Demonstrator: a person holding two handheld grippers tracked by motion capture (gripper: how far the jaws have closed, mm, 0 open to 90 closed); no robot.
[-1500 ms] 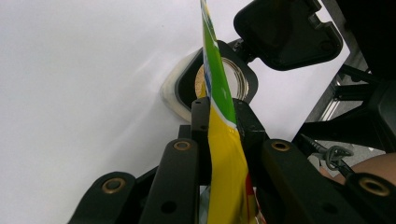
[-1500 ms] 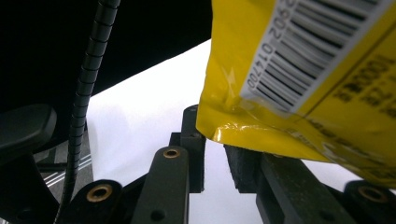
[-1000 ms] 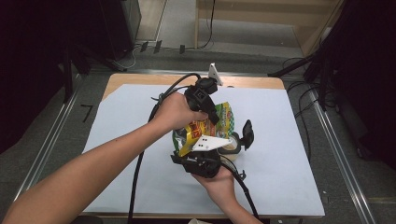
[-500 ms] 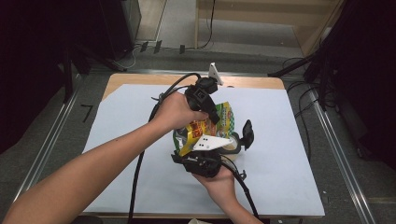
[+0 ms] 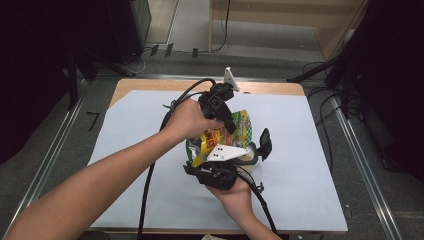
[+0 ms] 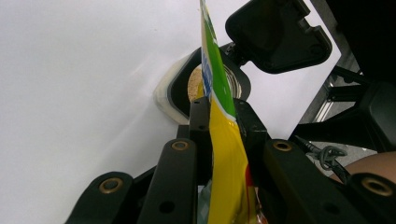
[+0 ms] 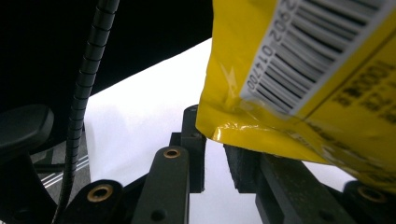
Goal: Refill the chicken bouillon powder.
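Observation:
A yellow and green snack bag hangs tilted over a small round jar whose black lid stands flipped open. My left gripper, coming in from above, is shut on the bag's upper edge. In the left gripper view the bag runs between the two jaws of the left gripper, and beyond them the jar shows a brownish filling under its lid. My right gripper comes from below and pinches the bag's lower corner at the tips of the right gripper.
A white sheet covers the wooden table. Black cables trail from both grippers across the near side. Metal rails run along both sides, with dark equipment beyond them.

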